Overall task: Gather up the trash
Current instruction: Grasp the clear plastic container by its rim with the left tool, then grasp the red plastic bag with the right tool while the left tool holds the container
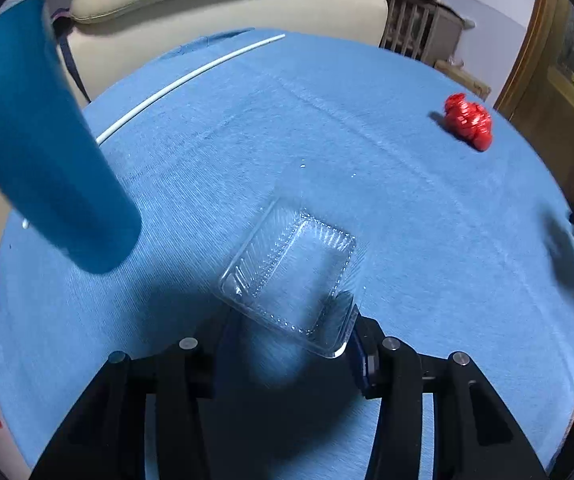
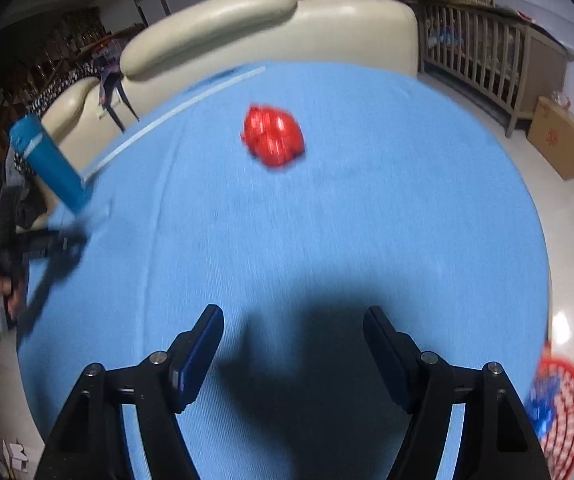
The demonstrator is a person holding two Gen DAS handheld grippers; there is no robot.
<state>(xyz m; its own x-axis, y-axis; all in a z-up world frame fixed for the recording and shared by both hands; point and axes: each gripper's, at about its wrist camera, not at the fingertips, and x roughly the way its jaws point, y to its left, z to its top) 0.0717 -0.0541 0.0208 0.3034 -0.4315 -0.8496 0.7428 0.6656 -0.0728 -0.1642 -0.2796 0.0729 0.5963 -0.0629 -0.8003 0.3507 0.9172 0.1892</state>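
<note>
A clear plastic tray (image 1: 291,276) lies on the blue tablecloth (image 1: 367,160) between the fingers of my left gripper (image 1: 287,320). The jaws stand wide around its near end; I cannot tell if they press it. A crumpled red wrapper (image 1: 469,120) lies far right in the left wrist view. In the right wrist view the wrapper (image 2: 274,138) lies ahead of my right gripper (image 2: 293,320), which is open, empty and well short of it. The left gripper (image 2: 47,240) shows blurred at the left edge there.
A tall blue cylinder (image 1: 35,152) stands at the left, also in the right wrist view (image 2: 47,162). A thin white stick (image 1: 183,80) lies near the far edge. A cream sofa (image 2: 287,28) stands behind the table. A red mesh basket (image 2: 563,408) sits at the lower right.
</note>
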